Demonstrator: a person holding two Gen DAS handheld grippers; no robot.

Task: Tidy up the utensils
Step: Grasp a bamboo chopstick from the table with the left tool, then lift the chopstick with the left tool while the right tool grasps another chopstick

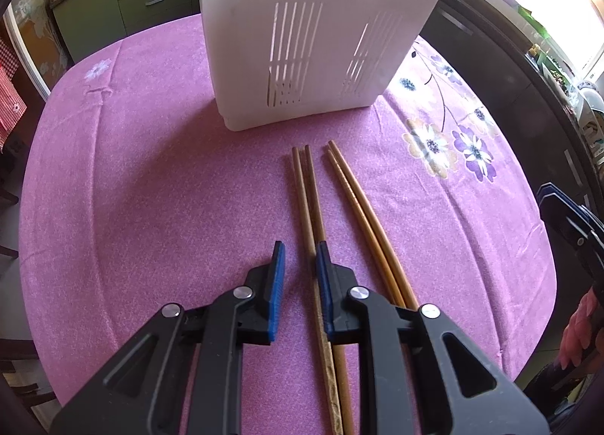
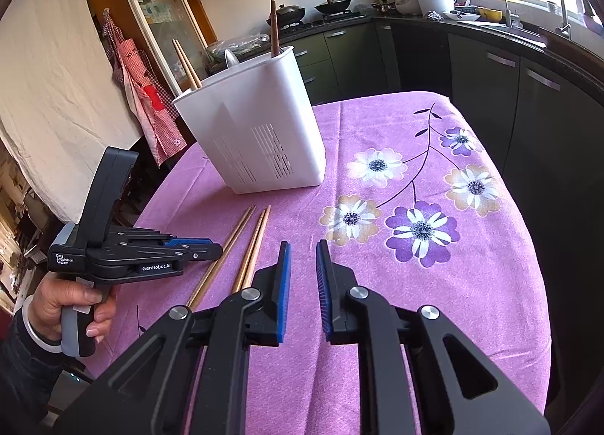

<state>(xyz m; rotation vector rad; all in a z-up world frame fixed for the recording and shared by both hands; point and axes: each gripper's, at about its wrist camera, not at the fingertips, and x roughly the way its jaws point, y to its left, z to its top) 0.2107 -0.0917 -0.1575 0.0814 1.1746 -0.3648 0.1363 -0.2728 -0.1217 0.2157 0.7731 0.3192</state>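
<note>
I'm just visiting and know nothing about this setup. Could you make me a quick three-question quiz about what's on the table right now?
1. True or false: the white utensil holder already has utensils standing in it.
2. How many chopsticks lie flat on the purple tablecloth? A) two B) four C) six
3. Fill in: the left tool hangs open over the ______ pair of chopsticks, seen from its own camera.

Key
1. True: chopsticks and a spoon-like handle stick out of its top.
2. B, in two pairs.
3. Left. The right tool is open over bare cloth.
</note>
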